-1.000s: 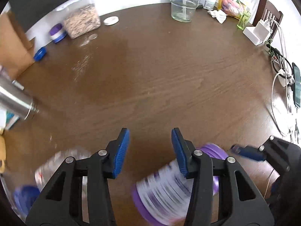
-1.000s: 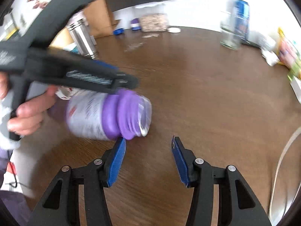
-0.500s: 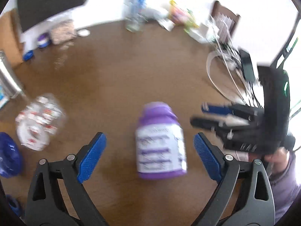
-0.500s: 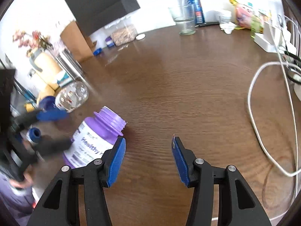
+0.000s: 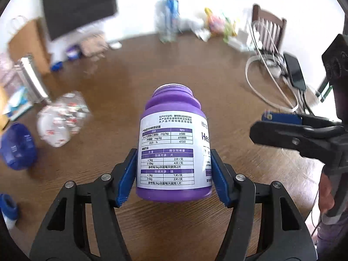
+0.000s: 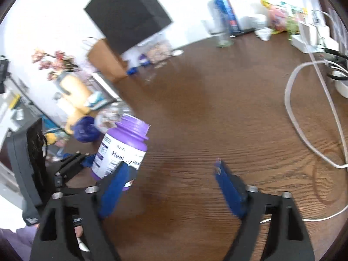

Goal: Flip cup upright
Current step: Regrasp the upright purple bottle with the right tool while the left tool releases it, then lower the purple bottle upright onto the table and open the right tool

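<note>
Your left tongs (image 5: pixel 174 174) clamp the purple bottle (image 5: pixel 174 143) low on its white label; it stands upright, mouth open, on the brown worktop (image 5: pixel 174 69). Your right tongs (image 6: pixel 171 184) hang apart beside it, empty.

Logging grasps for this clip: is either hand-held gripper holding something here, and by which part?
The left hand-held gripper grips the purple bottle by the lower sides of its labelled body, neck up. The right hand-held gripper is open, holding nothing.
</note>
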Demonstrator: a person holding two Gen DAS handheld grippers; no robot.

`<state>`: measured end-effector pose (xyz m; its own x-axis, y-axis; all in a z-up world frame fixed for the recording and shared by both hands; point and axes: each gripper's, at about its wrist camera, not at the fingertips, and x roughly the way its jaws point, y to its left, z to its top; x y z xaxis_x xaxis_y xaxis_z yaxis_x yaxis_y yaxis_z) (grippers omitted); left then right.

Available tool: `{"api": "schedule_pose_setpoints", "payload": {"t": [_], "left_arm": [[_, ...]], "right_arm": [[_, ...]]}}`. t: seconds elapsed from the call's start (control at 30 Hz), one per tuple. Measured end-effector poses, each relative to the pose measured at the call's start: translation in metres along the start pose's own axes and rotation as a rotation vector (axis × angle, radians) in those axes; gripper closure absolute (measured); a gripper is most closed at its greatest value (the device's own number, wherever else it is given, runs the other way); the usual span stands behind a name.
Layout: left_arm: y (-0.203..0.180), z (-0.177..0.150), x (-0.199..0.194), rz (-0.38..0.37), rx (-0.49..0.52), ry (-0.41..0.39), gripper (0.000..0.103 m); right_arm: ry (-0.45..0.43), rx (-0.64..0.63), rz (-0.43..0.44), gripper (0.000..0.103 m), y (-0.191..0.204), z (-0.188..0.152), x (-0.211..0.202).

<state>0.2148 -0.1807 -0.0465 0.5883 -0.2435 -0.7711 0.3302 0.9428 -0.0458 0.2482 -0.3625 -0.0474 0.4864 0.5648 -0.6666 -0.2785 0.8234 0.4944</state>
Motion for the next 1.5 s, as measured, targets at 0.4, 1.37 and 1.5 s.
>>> {"api": "schedule_pose_setpoints", "payload": {"t": [0.4, 1.37, 1.5], "left_arm": [[0.032, -0.053, -0.057, -0.113, -0.012, -0.168, 0.044], [0.138, -0.009, -0.022, 0.033, -0.144, -0.201, 0.012], [0.152, 0.000, -0.008, 0.030, -0.205, -0.177, 0.012]], "right_arm": [[0.322, 0.049, 0.451, 0.034, 0.072, -0.008, 0.077], [-0.174, -0.471, -0.289, 0.035, 0.104, 0.082, 0.142], [-0.166, -0.472, -0.354, 0.035, 0.088, 0.102, 0.185]]}}
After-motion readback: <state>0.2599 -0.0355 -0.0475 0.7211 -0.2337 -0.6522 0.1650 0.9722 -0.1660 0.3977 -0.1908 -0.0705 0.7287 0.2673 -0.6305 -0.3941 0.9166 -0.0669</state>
